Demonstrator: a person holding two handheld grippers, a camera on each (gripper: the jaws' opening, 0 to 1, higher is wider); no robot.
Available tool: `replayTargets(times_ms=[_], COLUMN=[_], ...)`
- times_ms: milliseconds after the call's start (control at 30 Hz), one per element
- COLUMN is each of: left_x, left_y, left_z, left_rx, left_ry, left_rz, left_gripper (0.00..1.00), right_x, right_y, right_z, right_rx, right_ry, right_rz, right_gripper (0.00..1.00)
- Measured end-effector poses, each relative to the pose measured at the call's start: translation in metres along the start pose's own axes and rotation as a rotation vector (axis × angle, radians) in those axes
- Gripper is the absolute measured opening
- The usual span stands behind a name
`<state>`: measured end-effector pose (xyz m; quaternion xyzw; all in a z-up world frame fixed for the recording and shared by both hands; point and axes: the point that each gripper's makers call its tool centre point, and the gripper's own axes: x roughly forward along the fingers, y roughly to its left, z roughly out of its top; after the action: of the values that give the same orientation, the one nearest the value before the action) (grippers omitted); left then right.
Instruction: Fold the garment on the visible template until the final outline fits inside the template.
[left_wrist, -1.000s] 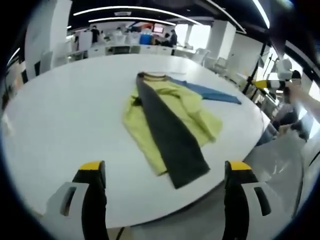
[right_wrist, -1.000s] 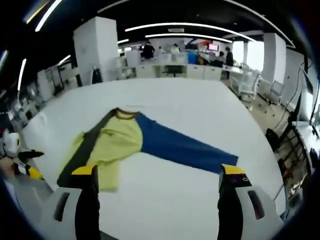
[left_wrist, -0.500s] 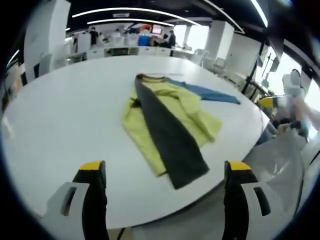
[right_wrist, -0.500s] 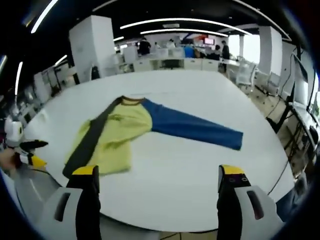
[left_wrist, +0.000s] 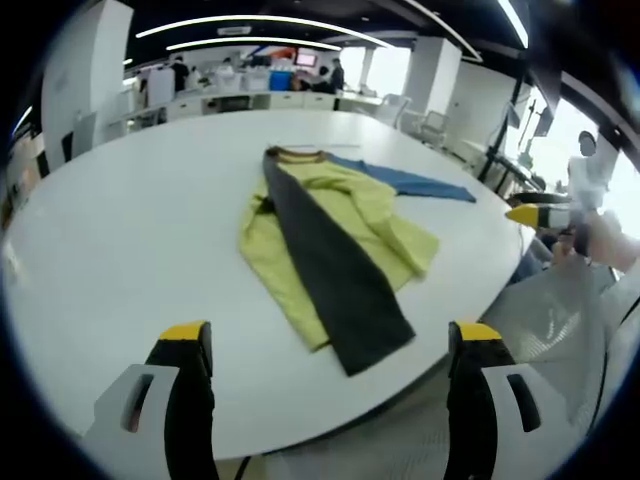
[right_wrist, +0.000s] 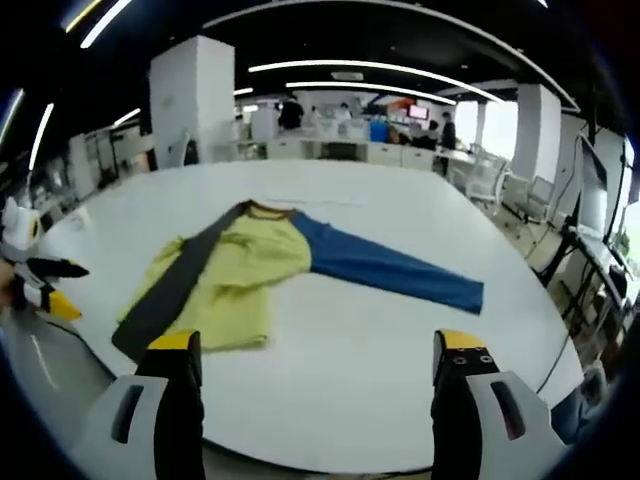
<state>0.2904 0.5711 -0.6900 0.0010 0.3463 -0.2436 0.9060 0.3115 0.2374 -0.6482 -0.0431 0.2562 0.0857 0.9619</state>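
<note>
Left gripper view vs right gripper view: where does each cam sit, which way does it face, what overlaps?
Left gripper view: off the table edge by the garment's grey sleeve, own jaws open, right gripper at right.
Right gripper view: off the edge facing the blue sleeve, own jaws open, left gripper at left.
Shared: the garment, table, each other's gripper.

Bright ceiling strip lighting, window glare, fisheye edge distortion, blurred margins
</note>
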Motion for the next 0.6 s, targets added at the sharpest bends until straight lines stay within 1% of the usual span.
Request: replayTargets(times_ms=[67, 100, 133, 200, 233, 267, 333, 400, 467, 533, 600], left_x=[0.0, 0.0, 0.0, 0.0, 0.0, 0.001, 0.001, 0.003, 0.005, 0.007, 0.008], left_y=[0.0, 0.0, -0.001, -0.001, -0.001, -0.001, -0.002, -0.002, -0.003, -0.006, -0.008], left_z=[0.0, 0.0, 0.0, 0.0, 0.0, 0.0, -0.001, -0.002, -0.004, -0.009, -0.011], left_rx=[0.0, 0.001, 0.002, 0.005, 0.006, 0.008, 0.012, 0.02, 0.027, 0.022, 0.028], left_ry=[-0.001, -0.001, 0.0, 0.0, 0.0, 0.001, 0.005, 0.013, 0.025, 0.05, 0.064], left_rz=[-0.001, -0.002, -0.003, -0.004, -0.004, -0.004, -0.004, -0.003, -0.011, -0.031, -0.035], left_gripper=[0.95, 0.95, 0.95, 0.95, 0.95, 0.95, 0.95, 0.95, 0.96, 0.97, 0.98], right_x=[0.0, 0.0, -0.001, -0.002, -0.003, -0.003, -0.002, 0.0, -0.001, -0.001, -0.001], right_y=[0.002, 0.004, 0.006, 0.014, 0.013, 0.013, 0.017, 0.018, 0.017, 0.015, 0.011], right_z=[0.0, -0.001, 0.001, 0.016, 0.021, 0.024, 0.021, 0.017, 0.018, 0.018, 0.016], right_rx=[0.005, -0.008, -0.013, 0.007, -0.009, -0.047, -0.045, -0.065, -0.062, -0.057, -0.041], right_ry=[0.003, 0.002, -0.012, -0.117, -0.147, -0.159, -0.144, -0.121, -0.126, -0.128, -0.121], right_rz=[0.007, 0.009, 0.017, 0.052, 0.044, 0.027, 0.034, 0.029, 0.029, 0.021, 0.007], right_gripper=[0.95, 0.94, 0.94, 0.94, 0.92, 0.91, 0.9, 0.89, 0.89, 0.89, 0.88])
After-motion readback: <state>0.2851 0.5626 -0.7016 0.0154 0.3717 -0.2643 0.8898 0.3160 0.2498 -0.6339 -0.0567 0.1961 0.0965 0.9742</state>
